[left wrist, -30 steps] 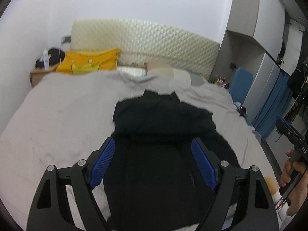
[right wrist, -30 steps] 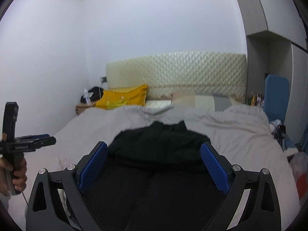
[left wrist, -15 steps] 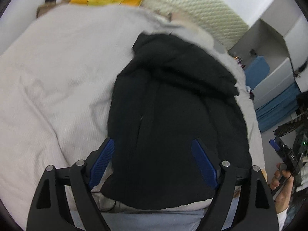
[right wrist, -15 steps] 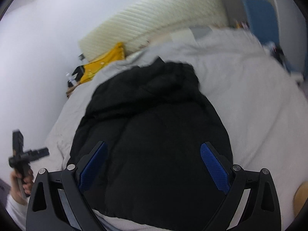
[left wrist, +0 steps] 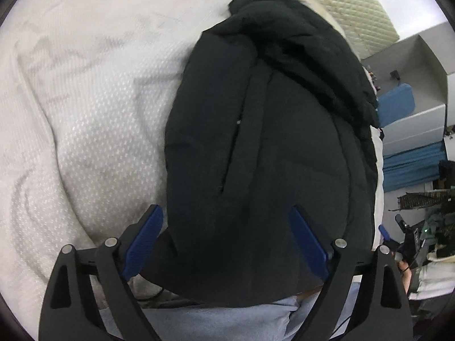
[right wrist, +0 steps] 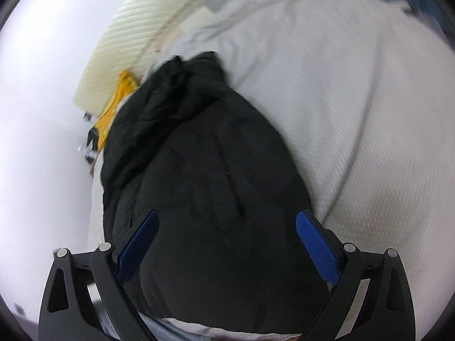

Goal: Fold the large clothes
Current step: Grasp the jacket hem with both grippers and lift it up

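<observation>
On the bed, across its pale cover, lies the black jacket, long axis running from the near hem away to the bunched collar end by the headboard. Left gripper is opening wide over the hem, nothing pinched; right gripper stands wide too, though that view is blurred. Puffy, slippery cloth might let them catch only the top layer, dragging the fold crooked.

One black jacket is lying on one bed; one yellow pillow is showing; two grippers are hovering.
</observation>
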The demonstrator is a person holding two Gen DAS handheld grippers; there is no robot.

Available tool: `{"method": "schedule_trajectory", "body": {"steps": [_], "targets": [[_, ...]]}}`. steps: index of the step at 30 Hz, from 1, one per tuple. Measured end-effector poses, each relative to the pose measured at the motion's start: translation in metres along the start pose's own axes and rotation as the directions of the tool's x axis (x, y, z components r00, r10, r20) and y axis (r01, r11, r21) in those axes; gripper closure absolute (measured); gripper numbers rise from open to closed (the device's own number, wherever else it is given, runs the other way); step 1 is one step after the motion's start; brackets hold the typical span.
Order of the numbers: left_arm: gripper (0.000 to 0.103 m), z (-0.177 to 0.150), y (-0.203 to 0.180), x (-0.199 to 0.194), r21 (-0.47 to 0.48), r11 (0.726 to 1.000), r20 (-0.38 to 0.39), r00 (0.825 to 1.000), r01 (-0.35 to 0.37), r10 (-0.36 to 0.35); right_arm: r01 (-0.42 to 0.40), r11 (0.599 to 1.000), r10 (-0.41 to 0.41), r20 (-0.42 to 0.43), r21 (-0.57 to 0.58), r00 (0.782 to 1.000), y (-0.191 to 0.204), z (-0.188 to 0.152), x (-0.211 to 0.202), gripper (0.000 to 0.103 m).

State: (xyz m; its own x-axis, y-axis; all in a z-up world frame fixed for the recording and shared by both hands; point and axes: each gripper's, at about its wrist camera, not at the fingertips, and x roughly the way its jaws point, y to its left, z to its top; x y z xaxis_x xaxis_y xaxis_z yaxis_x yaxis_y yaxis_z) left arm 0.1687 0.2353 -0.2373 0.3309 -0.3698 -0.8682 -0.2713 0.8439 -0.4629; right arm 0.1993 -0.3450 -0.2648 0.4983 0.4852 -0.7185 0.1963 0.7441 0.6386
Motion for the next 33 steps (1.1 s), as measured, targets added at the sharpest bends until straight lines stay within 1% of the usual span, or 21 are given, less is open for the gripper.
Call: {"method": "schedule_trajectory", "body": {"steps": [4, 6, 8, 11, 13, 14, 18, 20, 22, 23, 25, 26, 29, 33], "targets": [[0.011, 0.001, 0.012, 0.013, -0.058, 0.998, -0.041, 0.999, -0.010, 0.008, 0.026, 0.996, -0.022, -0.042, 0.086, 0.999, -0.018, 0.001, 0.010, 0.006], [0.011, 0.001, 0.014, 0.016, -0.073, 0.997, -0.053, 0.999, -0.002, -0.002, 0.043, 0.994, -0.038, -0.052, 0.103, 0.998, -0.024, 0.002, 0.015, 0.006], [0.011, 0.002, 0.016, 0.019, -0.080, 0.997, -0.056, 0.998, -0.014, 0.009, 0.042, 0.992, -0.034, -0.066, 0.119, 0.997, -0.027, 0.002, 0.019, 0.005], [0.011, 0.001, 0.015, 0.028, -0.090, 0.996, -0.087, 0.996, -0.012, 0.005, 0.050, 0.989, -0.036, -0.104, 0.137, 0.994, -0.035, -0.001, 0.029, 0.005], [0.011, 0.002, 0.015, 0.029, -0.107, 0.994, -0.079, 0.997, -0.028, 0.019, 0.054, 0.986, -0.034, -0.123, 0.159, 0.992, -0.042, 0.000, 0.036, 0.005], [0.011, 0.003, 0.013, 0.030, -0.111, 0.994, -0.073, 0.997, -0.025, 0.016, 0.056, 0.983, -0.032, -0.136, 0.174, 0.990, -0.046, -0.001, 0.040, 0.005], [0.011, 0.003, 0.008, 0.048, -0.113, 0.993, -0.123, 0.992, 0.027, -0.041, 0.040, 0.979, -0.008, -0.158, 0.202, 0.987, -0.050, -0.001, 0.047, 0.005], [0.012, 0.003, 0.005, 0.053, -0.114, 0.992, -0.135, 0.988, 0.055, -0.070, -0.009, 0.980, 0.042, -0.164, 0.200, 0.986, -0.049, -0.002, 0.048, 0.004], [0.012, 0.003, 0.003, 0.054, -0.109, 0.990, -0.135, 0.985, 0.093, -0.107, -0.063, 0.979, 0.098, -0.180, 0.193, 0.979, -0.043, -0.004, 0.051, 0.004], [0.012, 0.004, 0.003, 0.054, -0.108, 0.987, -0.134, 0.982, 0.120, -0.134, -0.084, 0.980, 0.118, -0.189, 0.178, 0.975, -0.038, -0.005, 0.053, 0.004], [0.012, 0.004, 0.001, 0.054, -0.108, 0.979, -0.132, 0.973, 0.175, -0.189, -0.090, 0.987, 0.115, -0.197, 0.135, 0.974, -0.028, -0.006, 0.054, 0.002], [0.012, 0.005, 0.000, 0.053, -0.110, 0.976, -0.132, 0.971, 0.187, -0.201, -0.097, 0.988, 0.119, -0.194, 0.120, 0.974, -0.025, -0.006, 0.054, 0.002], [0.014, 0.008, 0.000, 0.056, -0.130, 0.970, -0.129, 0.966, 0.205, -0.222, -0.111, 0.988, 0.129, -0.183, 0.109, 0.975, -0.017, -0.005, 0.055, 0.002], [0.016, 0.010, 0.002, 0.062, -0.136, 0.972, -0.146, 0.966, 0.193, -0.212, -0.134, 0.987, 0.146, -0.155, 0.084, 0.977, -0.007, -0.005, 0.048, 0.002]]}}
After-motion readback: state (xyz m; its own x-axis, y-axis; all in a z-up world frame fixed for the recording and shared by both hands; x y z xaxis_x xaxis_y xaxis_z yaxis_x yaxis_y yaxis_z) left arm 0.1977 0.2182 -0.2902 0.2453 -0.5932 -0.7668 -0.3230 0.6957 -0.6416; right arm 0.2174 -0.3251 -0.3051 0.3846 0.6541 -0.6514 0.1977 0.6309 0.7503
